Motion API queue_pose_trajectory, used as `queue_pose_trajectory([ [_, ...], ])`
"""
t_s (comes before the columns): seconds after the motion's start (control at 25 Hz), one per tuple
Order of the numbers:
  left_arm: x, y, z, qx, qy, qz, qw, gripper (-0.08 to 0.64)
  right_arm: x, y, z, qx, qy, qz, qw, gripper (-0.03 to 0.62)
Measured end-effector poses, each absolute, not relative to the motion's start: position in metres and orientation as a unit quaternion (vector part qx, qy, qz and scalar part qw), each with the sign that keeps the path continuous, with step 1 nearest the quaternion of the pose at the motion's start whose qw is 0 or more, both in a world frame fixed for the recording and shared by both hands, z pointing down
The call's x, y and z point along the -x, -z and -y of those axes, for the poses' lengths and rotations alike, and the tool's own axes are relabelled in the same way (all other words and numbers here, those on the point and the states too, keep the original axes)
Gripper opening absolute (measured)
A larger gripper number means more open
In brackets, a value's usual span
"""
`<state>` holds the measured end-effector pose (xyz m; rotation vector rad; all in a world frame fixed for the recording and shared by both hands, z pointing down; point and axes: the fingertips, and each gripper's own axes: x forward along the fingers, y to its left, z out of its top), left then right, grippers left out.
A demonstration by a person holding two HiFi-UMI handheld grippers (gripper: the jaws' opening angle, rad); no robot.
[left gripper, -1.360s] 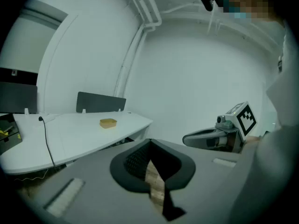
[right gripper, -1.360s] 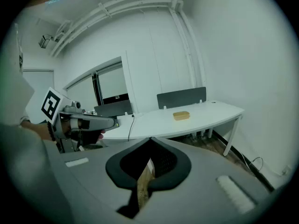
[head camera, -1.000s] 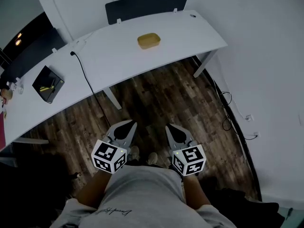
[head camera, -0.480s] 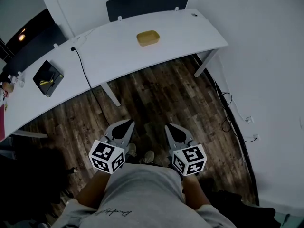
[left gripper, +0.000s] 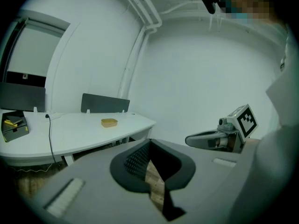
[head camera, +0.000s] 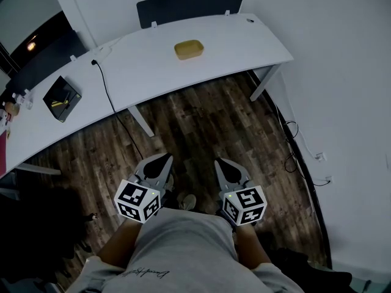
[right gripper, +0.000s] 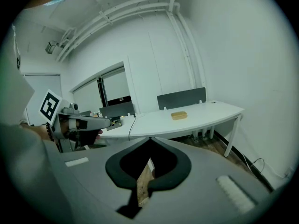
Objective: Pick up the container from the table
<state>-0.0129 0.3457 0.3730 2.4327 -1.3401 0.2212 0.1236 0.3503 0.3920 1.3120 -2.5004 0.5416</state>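
Note:
A small yellow container [head camera: 189,49] lies on the white curved table [head camera: 146,72] near its far edge; it also shows as the container [left gripper: 109,122] in the left gripper view and the container [right gripper: 179,115] in the right gripper view. My left gripper [head camera: 163,159] and right gripper [head camera: 220,163] hang side by side over the wooden floor, well short of the table. Both are shut with nothing between the jaws. From the left gripper view the right gripper [left gripper: 189,139] appears at the right.
A black box [head camera: 62,98] with yellow bits sits on the table's left part. A black cable [head camera: 110,96] runs off the table edge to the floor. A dark screen panel [head camera: 189,6] stands behind the table. White table legs [head camera: 141,122] and a wall [head camera: 342,102] at the right.
The grippers and the view have drifted slightly toward the table; the container sits a little higher in the head view. Both grippers stay shut.

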Motion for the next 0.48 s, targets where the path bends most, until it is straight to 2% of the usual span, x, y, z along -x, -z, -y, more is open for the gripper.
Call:
queue_pose_trajectory([
  [0.48, 0.010, -0.374, -0.323, -0.862, -0.073, 0.472, 0.168, 0.002, -0.123, -0.397, -0.331, -0.444, -0.176, 0.866, 0.148, 0.014],
])
